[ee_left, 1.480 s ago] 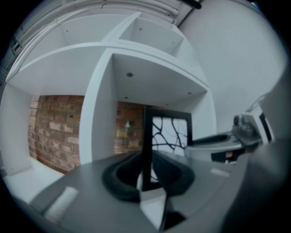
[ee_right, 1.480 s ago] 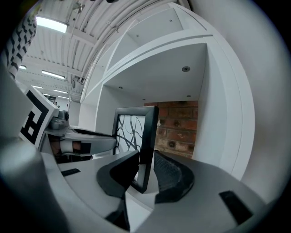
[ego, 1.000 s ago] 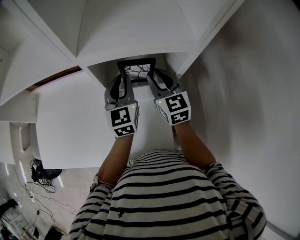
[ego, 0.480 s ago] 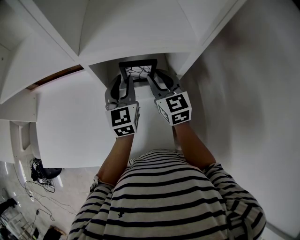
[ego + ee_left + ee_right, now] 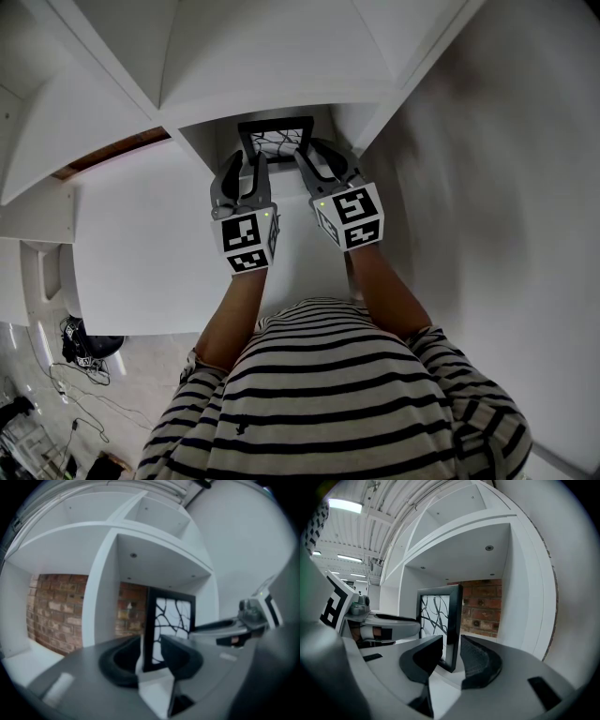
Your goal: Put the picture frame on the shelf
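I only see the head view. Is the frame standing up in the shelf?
Observer: Yes. The left gripper view shows the frame upright, its base on the shelf floor.
Operator: Which gripper holds it?
Observer: The right gripper looks shut on its right edge.
Operator: And the other?
Observer: The left gripper has just been opening its jaws. A gap shows beside the frame's edge.
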Demonstrator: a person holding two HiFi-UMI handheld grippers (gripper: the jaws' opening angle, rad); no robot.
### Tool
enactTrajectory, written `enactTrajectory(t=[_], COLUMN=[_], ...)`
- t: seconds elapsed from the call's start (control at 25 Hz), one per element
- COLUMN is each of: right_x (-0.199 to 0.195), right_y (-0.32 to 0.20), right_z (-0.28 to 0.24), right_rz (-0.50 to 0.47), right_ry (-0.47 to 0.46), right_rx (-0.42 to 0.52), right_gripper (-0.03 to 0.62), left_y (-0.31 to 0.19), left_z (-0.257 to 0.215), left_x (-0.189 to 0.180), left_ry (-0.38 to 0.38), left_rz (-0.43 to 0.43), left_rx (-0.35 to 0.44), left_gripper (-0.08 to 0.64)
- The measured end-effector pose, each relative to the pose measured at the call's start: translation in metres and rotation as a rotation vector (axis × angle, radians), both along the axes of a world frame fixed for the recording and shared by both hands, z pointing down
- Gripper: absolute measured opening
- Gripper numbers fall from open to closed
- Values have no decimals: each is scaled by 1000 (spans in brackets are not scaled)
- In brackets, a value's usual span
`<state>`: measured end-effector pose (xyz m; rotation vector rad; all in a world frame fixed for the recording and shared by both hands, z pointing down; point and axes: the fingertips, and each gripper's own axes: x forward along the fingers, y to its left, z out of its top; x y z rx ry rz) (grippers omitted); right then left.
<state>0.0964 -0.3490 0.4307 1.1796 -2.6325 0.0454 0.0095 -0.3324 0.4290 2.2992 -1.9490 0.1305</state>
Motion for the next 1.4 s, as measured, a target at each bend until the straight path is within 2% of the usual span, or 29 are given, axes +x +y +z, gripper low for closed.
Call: enactTrajectory(t=[0.96, 1.24, 1.4], right_x=[3, -7, -17], right_y=[40, 64, 79], right_z=[-7, -9, -10], right_rz=[-21, -52, -73], right_ry=[-32, -89, -133], right_rx=[-11, -35, -38], right_gripper=[87, 87, 87], left_y=[42, 62, 76], left_z=[1, -1, -9], left_x=[11, 10, 18], left_ry=[66, 156, 247], left_rz=[51, 121, 257], left_rx=[-10, -10, 51], left_gripper=[121, 121, 116])
